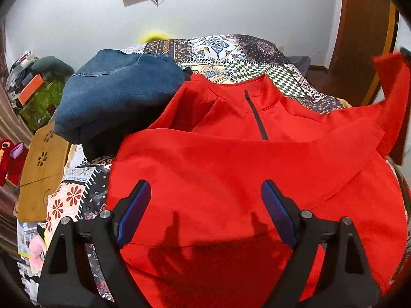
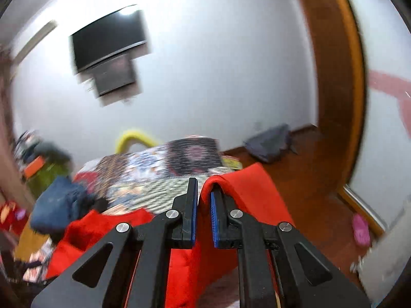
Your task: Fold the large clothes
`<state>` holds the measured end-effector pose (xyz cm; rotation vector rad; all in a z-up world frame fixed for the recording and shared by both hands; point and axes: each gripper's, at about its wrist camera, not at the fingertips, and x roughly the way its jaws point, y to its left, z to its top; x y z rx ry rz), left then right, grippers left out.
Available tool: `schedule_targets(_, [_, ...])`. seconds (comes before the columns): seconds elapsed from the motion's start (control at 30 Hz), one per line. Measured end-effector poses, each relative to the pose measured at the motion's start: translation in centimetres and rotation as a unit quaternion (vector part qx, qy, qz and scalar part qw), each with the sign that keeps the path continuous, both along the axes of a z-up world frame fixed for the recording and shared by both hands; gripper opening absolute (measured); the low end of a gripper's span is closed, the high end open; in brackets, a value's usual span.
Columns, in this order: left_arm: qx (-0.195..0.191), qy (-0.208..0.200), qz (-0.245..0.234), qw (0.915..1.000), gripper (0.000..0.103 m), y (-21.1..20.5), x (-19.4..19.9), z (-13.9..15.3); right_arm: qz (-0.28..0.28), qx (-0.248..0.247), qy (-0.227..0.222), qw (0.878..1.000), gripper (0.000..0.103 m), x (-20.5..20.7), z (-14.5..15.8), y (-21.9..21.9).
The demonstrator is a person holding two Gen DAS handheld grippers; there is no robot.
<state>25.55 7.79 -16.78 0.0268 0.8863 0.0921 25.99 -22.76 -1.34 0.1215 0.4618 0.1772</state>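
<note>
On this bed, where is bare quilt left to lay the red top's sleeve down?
Bare quilt shows beyond the red top collar, right of the denim pile, and in a strip by the tan panel. The left side is crowded. The right gripper holds the sleeve; the left gripper is open.
</note>
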Motion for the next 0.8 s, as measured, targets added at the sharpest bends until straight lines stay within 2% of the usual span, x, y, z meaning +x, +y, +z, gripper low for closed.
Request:
schedule_targets(0.13, [-0.008, -0.004, -0.001, 1.0000, 0.088, 0.6, -0.8, 0.3, 0.091, -0.012, 0.028, 0.995, 0.008, -0.1, -1.1, 4.6])
schedule_targets(0.2, [-0.014, -0.005, -0.002, 0.9999, 0.088, 1.0, -1.1, 0.5, 0.135, -0.011, 0.060, 0.989, 0.008, 0.3, -2.8, 6.5])
schedule_targets(0.3, [-0.022, -0.008, -0.002, 0.9997, 0.088, 1.4, -1.7, 0.6, 0.180, -0.016, 0.132, 0.975, 0.008, 1.0, -6.5, 9.2])
schedule_targets(0.43, [-0.022, -0.002, -0.004, 0.9997, 0.088, 1.8, -2.3, 0.3, 0.197, -0.045, 0.255, 0.945, 0.008, 1.8, -12.7, 11.4])
schedule_targets(0.6, [-0.019, 0.009, -0.015, 0.9997, 0.088, 1.3, -2.3, -0.1, 0.199, -0.051, 0.384, 0.900, 0.008, 2.2, -17.5, 11.9])
schedule_targets(0.7, [-0.011, 0.010, -0.026, 0.9996, 0.088, 0.5, -2.0, 0.1, 0.200, -0.053, 0.389, 0.898, 0.010, 1.4, -17.2, 11.5])
schedule_targets(0.8, [-0.005, 0.005, -0.044, 0.9990, 0.088, -1.2, -1.2, 0.8, 0.196, -0.045, 0.363, 0.910, 0.017, 0.4, -15.0, 9.7])
